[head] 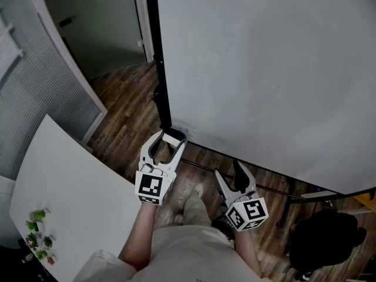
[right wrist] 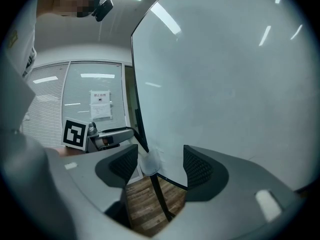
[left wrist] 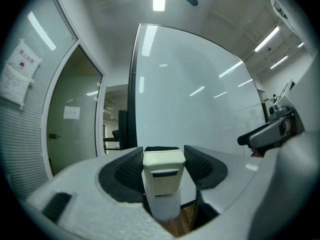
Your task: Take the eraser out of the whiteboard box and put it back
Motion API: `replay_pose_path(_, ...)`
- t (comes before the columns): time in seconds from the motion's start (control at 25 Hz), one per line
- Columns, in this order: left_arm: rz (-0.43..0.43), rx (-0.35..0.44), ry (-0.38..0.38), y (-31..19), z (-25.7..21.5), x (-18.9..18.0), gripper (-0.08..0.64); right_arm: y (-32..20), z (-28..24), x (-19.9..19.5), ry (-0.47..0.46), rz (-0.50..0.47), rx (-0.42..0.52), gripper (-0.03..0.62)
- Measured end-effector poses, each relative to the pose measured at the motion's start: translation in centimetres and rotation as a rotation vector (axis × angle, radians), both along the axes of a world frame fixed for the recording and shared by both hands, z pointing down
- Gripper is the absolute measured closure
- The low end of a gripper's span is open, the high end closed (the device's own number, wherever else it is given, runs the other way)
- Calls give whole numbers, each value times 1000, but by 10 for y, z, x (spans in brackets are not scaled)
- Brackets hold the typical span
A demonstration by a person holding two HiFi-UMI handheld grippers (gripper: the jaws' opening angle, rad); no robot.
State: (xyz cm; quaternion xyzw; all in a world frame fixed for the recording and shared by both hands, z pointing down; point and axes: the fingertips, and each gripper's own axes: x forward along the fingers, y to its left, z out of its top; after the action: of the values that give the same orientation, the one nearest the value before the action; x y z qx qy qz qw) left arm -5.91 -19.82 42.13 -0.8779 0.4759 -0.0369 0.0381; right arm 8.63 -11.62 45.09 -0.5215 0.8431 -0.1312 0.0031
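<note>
A cream-white eraser (head: pixel 173 138) with a dark stripe sits upright between the jaws of my left gripper (head: pixel 170 138), which is shut on it. It is held just in front of the small clear whiteboard box (head: pixel 183 132) at the lower left corner of the whiteboard (head: pixel 264 69). The left gripper view shows the eraser (left wrist: pixel 162 176) pinched between the ribbed pads (left wrist: pixel 131 168) of the left gripper (left wrist: pixel 162 156). My right gripper (head: pixel 228 170) hangs lower and to the right, open and holding nothing. In the right gripper view, the clear box (right wrist: pixel 150 163) shows between the spread jaws of the right gripper (right wrist: pixel 159 164).
A white table (head: pixel 64 198) with small green plants (head: pixel 38 228) stands at the left. The whiteboard's black frame and stand legs (head: pixel 276 190) run over the wooden floor. A black bag (head: pixel 323 239) lies at the lower right. A glass door and blinds are at the far left.
</note>
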Motion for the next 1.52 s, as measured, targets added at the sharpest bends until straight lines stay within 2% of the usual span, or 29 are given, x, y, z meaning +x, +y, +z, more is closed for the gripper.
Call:
replay_pose_path(0.68,6,46,17,21,-22,-9,305,11,-10,-4,1,11,31,308)
replay_pose_path(1.52,11,63,21,51,-36,-29,305,24,-22,-30,5,-15,53,308)
